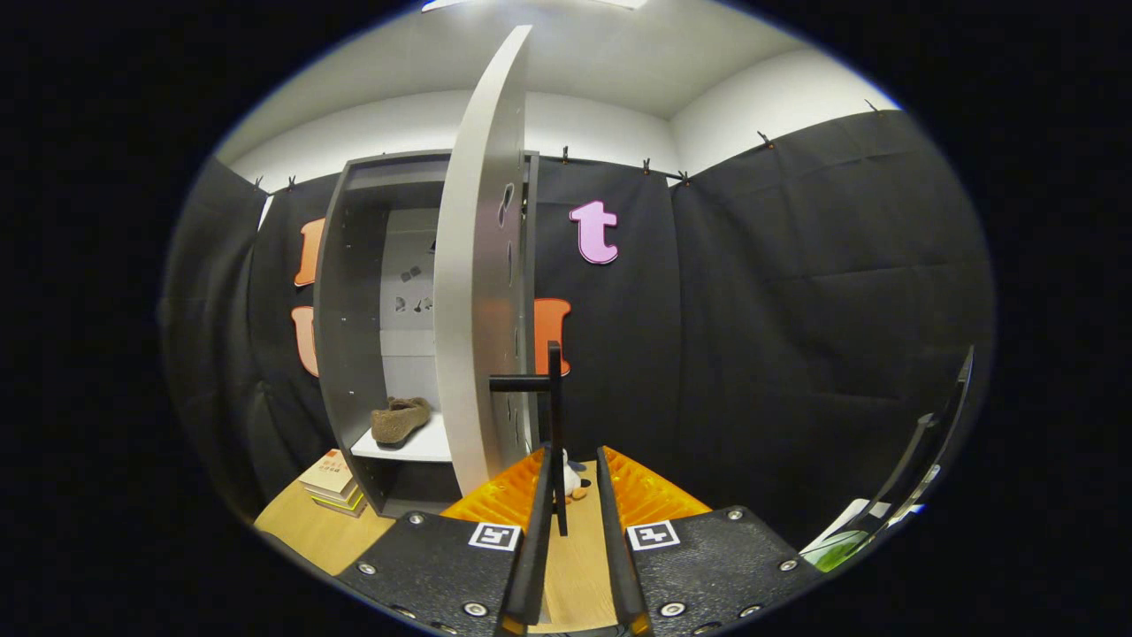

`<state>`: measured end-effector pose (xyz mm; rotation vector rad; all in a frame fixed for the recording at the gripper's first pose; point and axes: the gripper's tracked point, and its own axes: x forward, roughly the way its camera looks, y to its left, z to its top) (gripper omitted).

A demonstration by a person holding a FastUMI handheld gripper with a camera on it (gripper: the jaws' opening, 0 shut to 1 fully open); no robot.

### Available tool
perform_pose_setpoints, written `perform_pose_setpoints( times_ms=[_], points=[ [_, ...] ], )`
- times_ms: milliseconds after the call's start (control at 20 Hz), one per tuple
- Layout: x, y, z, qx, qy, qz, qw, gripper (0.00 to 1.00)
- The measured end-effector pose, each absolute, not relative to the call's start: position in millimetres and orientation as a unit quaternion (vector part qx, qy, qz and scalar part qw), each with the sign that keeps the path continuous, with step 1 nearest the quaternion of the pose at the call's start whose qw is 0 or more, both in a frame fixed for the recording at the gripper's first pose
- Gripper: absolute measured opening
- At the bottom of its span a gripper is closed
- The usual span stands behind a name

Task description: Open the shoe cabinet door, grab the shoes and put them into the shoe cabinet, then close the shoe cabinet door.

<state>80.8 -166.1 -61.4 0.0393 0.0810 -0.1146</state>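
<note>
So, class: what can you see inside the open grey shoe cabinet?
One brown shoe lies on the white shelf in the grey shoe cabinet. The open door covers the cabinet's right part. The gripper straddles the black door handle.

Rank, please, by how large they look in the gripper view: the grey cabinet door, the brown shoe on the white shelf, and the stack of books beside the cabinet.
1. Grey cabinet door, standing open, with its black handle between the gripper fingers.
2 and 3. Brown shoe and stack of books: similar in apparent size, too close to rank.

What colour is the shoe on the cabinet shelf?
Brown, suede-like: the shoe lies on the cabinet's white shelf, clearest in the gripper view.
</note>
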Motion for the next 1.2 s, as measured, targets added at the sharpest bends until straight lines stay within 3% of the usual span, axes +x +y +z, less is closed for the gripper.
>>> perform_pose_setpoints(
  times_ms=[650, 950, 1200],
  points=[
    [58.7, -195.6, -66.3, 0.006, 0.051, -0.103, 0.993, 0.24],
    [51.0, -148.4, -69.1, 0.003, 0.058, -0.068, 0.996, 0.24],
    [47.8, -78.0, -83.7, 0.011, 0.067, 0.002, 0.998, 0.24]
  ],
)
